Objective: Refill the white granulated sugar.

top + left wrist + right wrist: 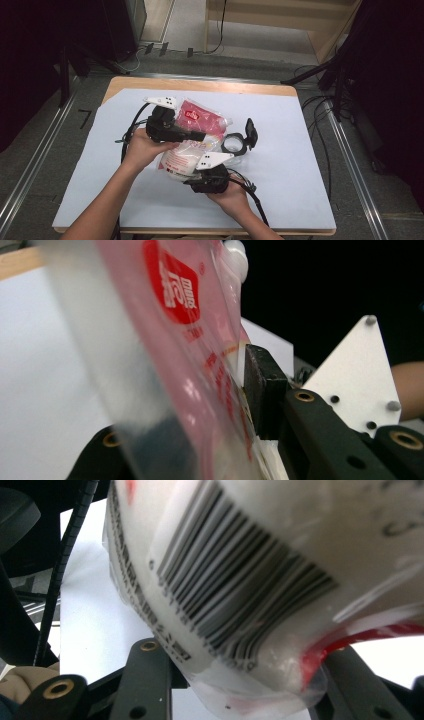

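Note:
A soft plastic pouch, red at its spout end and white lower down, is held up over the middle of the table between both grippers. My left gripper reaches in from the left and is shut on the pouch's red printed part; one black pad presses its side. From below, my right gripper is shut on the white bottom end, where a barcode shows between the jaws. The white spout cap points away to the far right.
A small clear round container with an upright black hinged lid stands just right of the pouch. White sheet covers the wooden table. Cables trail from both grippers toward the near edge. Dark stands and cables flank the table.

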